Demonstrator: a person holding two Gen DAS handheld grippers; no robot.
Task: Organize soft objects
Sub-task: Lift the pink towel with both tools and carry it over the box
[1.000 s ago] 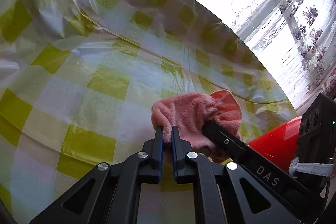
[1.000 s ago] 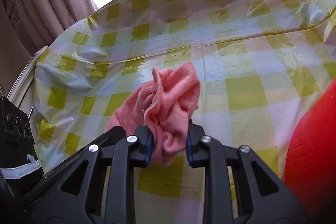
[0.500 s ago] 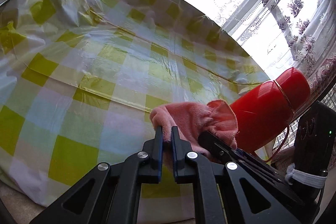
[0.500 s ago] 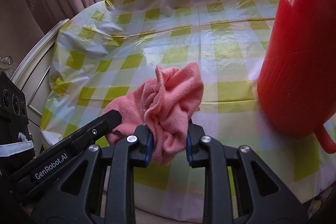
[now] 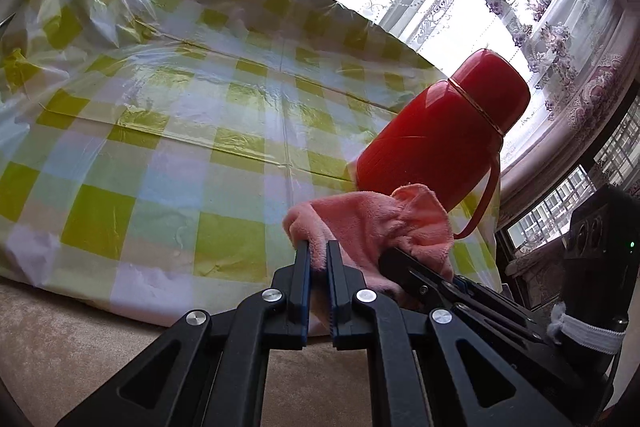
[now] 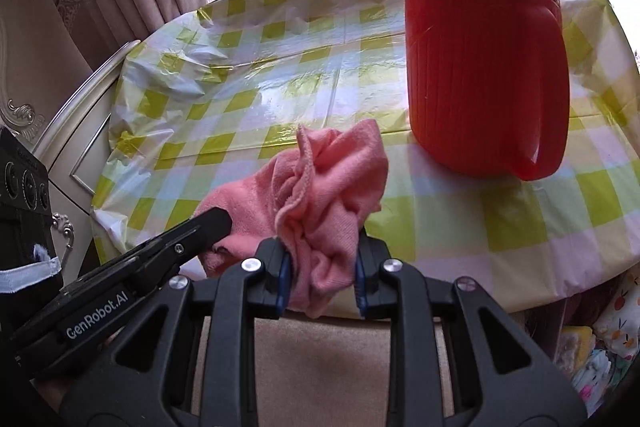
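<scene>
**Two grippers share one pink cloth at the table's edge**

The left gripper is clamped tight on a thin fold of a pink cloth, its jaws nearly meeting, while the right gripper is closed around a thicker, bunched wad of the same cloth, jaws standing a little apart with the fabric filling the gap. The cloth hangs between the two, held up in the air just in front of the near edge of the table and near a tall red flask, which stands on the table close to that edge. From the right wrist view, the flask rises behind and to the right of the cloth, apart from it.

The cloth looks light, limp and fleecy, so it should weigh next to nothing and will sag and fold wherever it is unsupported. It is neither fragile nor slippery; the nap appears to give the pads good purchase. A hold on a corner or along the hemmed edge, visible as a stitched ridge across the top of the bundle, would likely let it be spread flat, whereas a grip on the bunched middle keeps it crumpled.

It is salmon pink, plush, heavily creased and gathered into loose ruffles, with one rounded flap standing up toward the flask.
</scene>
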